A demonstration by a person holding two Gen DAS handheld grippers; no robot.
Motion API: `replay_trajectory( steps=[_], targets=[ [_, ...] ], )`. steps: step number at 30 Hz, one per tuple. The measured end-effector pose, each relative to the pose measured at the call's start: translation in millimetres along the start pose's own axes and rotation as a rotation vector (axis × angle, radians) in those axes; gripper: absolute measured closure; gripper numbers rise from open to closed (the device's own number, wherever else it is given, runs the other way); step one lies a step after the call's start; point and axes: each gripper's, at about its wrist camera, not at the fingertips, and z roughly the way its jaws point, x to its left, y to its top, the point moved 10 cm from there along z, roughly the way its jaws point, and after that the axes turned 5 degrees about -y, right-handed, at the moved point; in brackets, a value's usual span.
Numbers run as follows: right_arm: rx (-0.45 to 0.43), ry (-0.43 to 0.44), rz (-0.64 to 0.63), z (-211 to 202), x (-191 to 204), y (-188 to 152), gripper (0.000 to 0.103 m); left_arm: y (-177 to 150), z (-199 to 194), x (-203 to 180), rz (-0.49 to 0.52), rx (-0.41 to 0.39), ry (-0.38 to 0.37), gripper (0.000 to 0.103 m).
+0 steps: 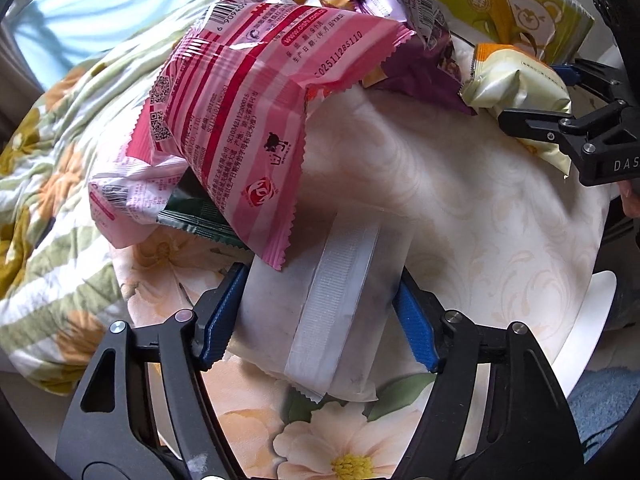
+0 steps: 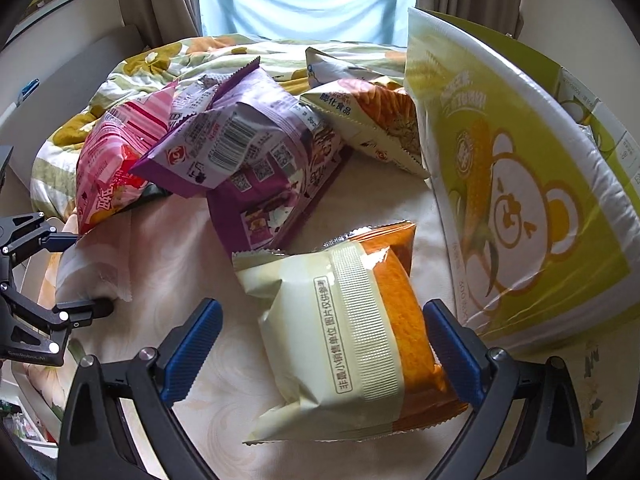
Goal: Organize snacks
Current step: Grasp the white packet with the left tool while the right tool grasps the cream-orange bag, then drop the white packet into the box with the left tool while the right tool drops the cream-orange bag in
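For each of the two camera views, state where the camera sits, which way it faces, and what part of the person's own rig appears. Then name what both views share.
Left wrist: on the left gripper, facing along its blue fingers at a white packet between them; the right gripper shows at right.
Right wrist: on the right gripper, facing the cream-and-orange cake packet and window; the left gripper shows at left.
Shared: the pink packet, purple packets and green bear box.

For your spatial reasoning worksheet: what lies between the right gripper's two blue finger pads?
In the right wrist view, a cream and orange cake packet lies between the right gripper pads, nearer the right-hand pad; bare cream cloth fills the other side.
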Motion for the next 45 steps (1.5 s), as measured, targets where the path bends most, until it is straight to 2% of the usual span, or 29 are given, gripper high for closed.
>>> replay_trajectory(
  steps=[11,13,17,22,29,37,41,45],
  targets=[
    [0.024,0.016,0.029,3.5,-1.7,-7.3,0.022,-18.7,-7.9,-29.1,0.007,0.019,-0.027,0.036],
    [0.028,0.014,0.037,3.0,-3.0,-8.9,0.027,-19.3,-8.2,-30.8,-0.005,0.02,-0.031,0.036],
    [0.032,0.016,0.056,0.5,-4.8,-12.9,0.029,-21.9,-9.3,-35.1,-0.015,0.018,-0.038,0.036],
    [0.039,0.004,0.061,-4.5,-4.2,-16.1,0.04,-25.1,-11.9,-29.6,-0.037,0.016,-0.051,0.037],
    [0.037,0.017,0.074,-21.0,-1.1,-19.5,0.041,-31.9,-24.9,-27.9,-0.108,-0.004,-0.068,0.037],
    [0.012,0.035,0.105,-60.1,-1.2,-13.8,0.041,-31.5,-64.9,-30.5,-0.167,-0.06,-0.066,0.038],
    [-0.016,0.037,0.118,-89.6,-4.0,-5.1,0.041,-15.4,-94.7,-38.8,-0.167,-0.108,-0.046,0.038],
    [-0.058,0.047,0.121,-118.0,-16.7,9.6,0.041,15.5,-121.6,-54.6,-0.147,-0.169,-0.016,0.038]
  ],
)
